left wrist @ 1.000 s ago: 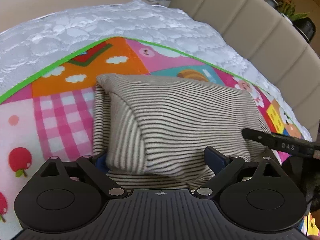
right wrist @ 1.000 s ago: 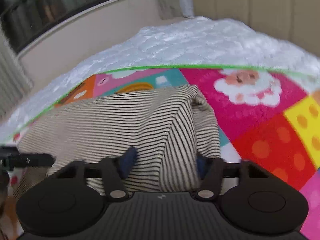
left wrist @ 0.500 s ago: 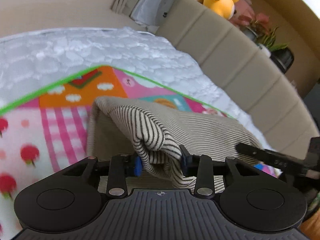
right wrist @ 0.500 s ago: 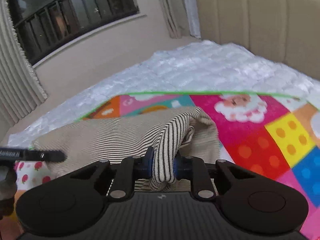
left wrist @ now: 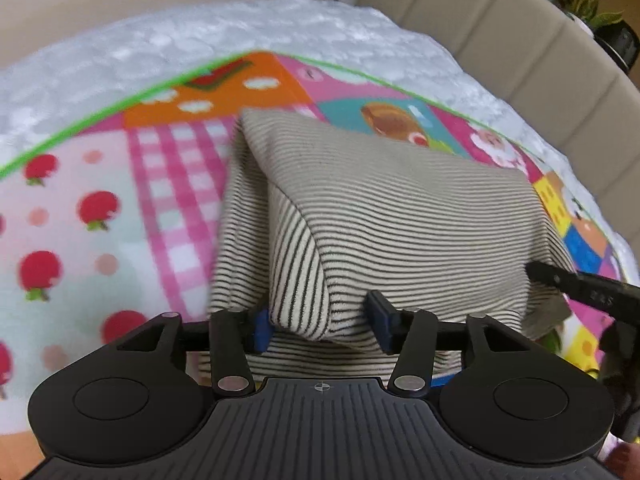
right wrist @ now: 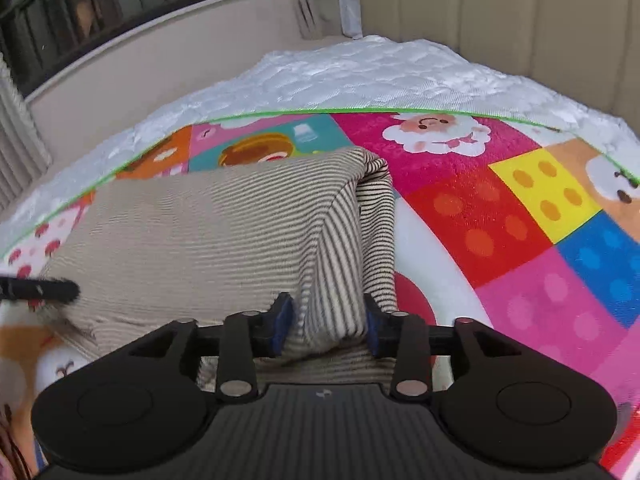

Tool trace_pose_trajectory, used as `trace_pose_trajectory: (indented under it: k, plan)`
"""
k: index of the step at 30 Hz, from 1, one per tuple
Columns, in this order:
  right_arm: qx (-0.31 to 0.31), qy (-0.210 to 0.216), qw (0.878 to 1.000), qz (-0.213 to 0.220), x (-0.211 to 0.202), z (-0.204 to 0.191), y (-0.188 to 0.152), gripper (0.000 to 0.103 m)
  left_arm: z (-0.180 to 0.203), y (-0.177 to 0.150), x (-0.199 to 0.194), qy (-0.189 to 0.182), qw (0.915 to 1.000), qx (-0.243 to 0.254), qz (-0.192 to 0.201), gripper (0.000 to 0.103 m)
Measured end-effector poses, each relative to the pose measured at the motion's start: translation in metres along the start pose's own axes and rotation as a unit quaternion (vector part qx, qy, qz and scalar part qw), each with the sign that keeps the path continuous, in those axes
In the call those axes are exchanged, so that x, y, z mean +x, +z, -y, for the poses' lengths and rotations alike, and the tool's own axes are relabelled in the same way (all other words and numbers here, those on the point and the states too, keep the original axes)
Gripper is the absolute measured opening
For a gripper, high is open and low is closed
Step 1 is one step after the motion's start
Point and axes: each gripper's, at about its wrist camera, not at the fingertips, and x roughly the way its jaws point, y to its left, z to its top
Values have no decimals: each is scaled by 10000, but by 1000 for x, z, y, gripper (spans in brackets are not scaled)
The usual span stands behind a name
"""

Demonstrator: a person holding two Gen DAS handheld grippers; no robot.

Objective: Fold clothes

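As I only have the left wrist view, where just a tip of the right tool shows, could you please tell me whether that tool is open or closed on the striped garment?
Observer: The right tool is open. Its fingers stand apart, with a folded corner of the striped garment between them.
Operator: Thank you. Is there more fabric under that corner?
Observer: Yes, a second striped layer hangs down the right side, just beside the right-hand finger.
Operator: And what is in the background on that side?
Observer: A window with dark bars, at the upper left of the right wrist view.
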Motion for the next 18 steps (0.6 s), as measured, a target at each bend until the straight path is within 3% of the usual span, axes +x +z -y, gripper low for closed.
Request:
trace_pose_trajectory:
  k: [1, 4, 7, 11, 15, 18]
  plan:
    - [-13, -8, 10000, 23, -3, -1, -1, 59, -2, -1, -4, 31, 10000, -46, 67, 56]
    - [1, -82, 9997, 224, -12, -1, -4, 81, -3, -4, -23, 7, 9992, -198, 335, 54]
    - [88, -212, 9984, 511, -22, -1, -4, 93, -2, -4, -38, -333, 9976, -273, 538, 58]
    - [-65, -397, 9952, 894, -29, -7, 7, 103, 7, -4, -47, -875, 9943, -240, 558, 68]
    - [-465, -542, 9919, 1054, -23, -15, 26, 103, 23, -12, -40, -1297, 9914, -113, 155, 68]
    - [-713, -658, 9905, 971, -8, -18, 43, 103, 31, -16, -23, -1381, 9902, -85, -168, 69]
